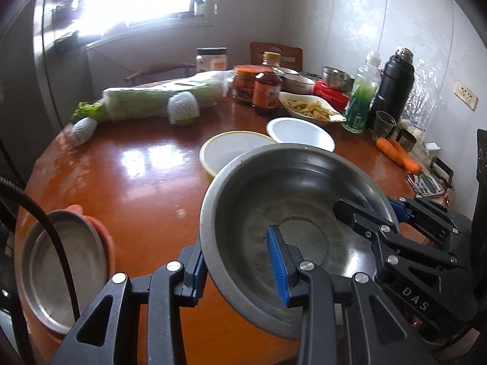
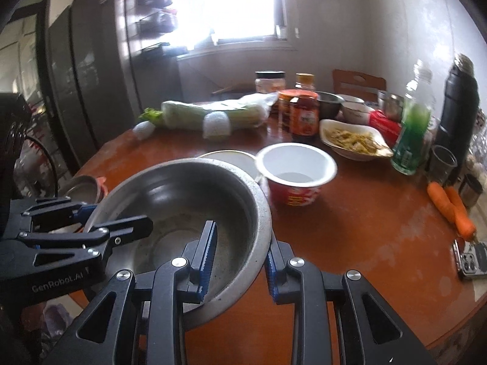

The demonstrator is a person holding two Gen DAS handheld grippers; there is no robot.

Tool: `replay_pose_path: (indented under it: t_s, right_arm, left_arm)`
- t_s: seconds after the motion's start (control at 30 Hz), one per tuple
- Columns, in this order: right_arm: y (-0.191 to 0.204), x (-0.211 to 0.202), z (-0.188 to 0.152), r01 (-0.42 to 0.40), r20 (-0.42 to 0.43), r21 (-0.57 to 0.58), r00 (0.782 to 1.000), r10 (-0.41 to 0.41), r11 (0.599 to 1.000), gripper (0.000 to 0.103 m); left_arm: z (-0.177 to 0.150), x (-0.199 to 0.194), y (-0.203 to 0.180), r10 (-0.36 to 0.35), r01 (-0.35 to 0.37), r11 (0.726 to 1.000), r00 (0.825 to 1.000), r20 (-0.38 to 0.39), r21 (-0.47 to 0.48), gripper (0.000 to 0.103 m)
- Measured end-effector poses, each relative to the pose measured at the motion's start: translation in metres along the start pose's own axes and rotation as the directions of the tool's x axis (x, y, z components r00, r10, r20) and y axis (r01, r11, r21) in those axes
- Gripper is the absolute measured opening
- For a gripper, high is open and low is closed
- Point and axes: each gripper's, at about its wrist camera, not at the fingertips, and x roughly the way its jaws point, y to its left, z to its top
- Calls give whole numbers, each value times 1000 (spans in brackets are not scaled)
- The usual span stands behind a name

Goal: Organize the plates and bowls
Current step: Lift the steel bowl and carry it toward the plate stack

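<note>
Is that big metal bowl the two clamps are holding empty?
Empty. The steel bowl shows only bare, slightly speckled metal inside, with nothing resting on its bottom.

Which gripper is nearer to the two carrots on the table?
Right. The right gripper clamps the metal bowl's rim on the side facing the carrots. The left gripper clamps the opposite rim, farther away from them.

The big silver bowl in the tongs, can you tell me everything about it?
The big silver bowl looks like dull, scuffed steel, round and deep with a flat bottom and dark specks inside. It is empty. The left tongs pinch its rim on one side and the right tongs pinch the other side, holding it tilted above the brown table.
</note>
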Motion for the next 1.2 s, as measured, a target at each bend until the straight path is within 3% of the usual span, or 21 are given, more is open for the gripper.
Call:
replay_pose_path:
  t_s: [0.47, 0.93, 1.2]
  right_arm:
    - [31, 8, -17, -18, -59, -55, 998, 15, 998, 30]
    - [22, 27, -38, -25, -119, -52, 993, 19, 998, 30]
    - [14, 34, -40, -29, -127, -34, 992, 25, 999, 31]
  left_arm:
    - [-28, 6, 19, 7, -9, 1000, 998, -59, -21, 37]
    - [-41, 32, 15, 5, -5, 1000, 992, -123, -3, 37]
    - [-39, 38, 14, 2, -2, 1000, 993, -119, -4, 37]
